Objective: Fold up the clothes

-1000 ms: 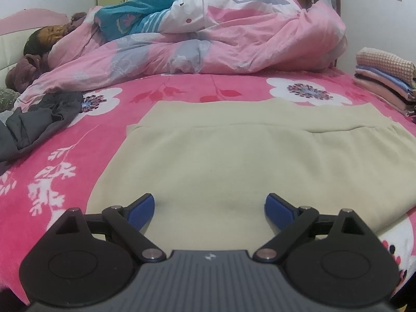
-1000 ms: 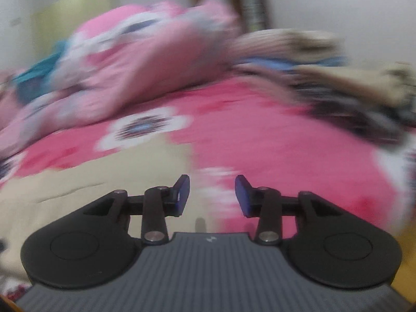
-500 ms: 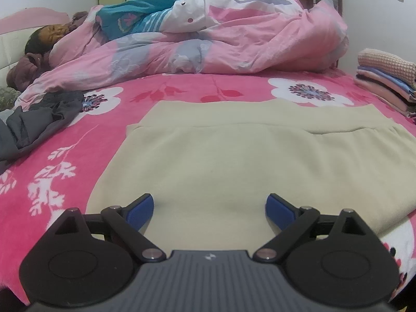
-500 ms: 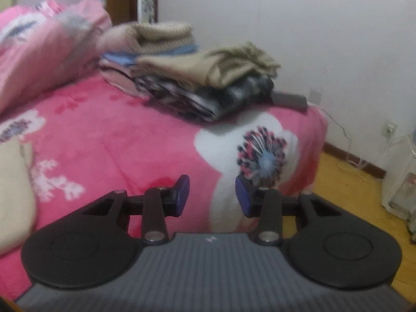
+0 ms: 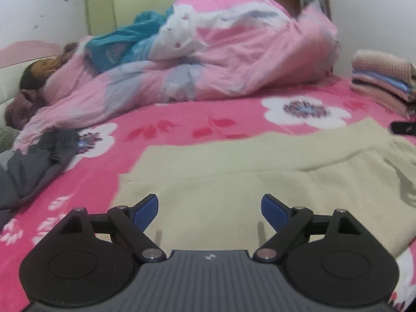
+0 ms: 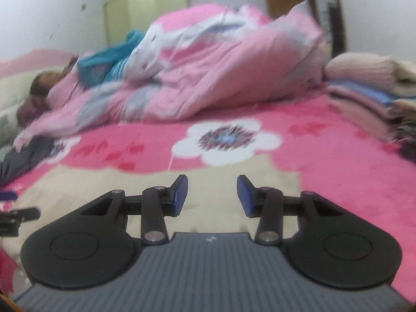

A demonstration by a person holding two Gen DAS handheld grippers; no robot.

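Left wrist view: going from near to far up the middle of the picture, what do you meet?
Left gripper, open and empty → flat beige garment → pink flowered bedsheet → bunched pink quilt → white wall.

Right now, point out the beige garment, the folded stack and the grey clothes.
beige garment [image 5: 234,171]: left wrist view, flat middle.
folded stack [image 5: 382,78]: left wrist view, top layers.
grey clothes [image 5: 33,166]: left wrist view, crumpled middle.

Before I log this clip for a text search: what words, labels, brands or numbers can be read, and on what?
None: no readable text in either view.
Left gripper body: a small pale emblem, no letters to read.
Right gripper body: the same emblem, blurred.
Bedsheet: flower print only.
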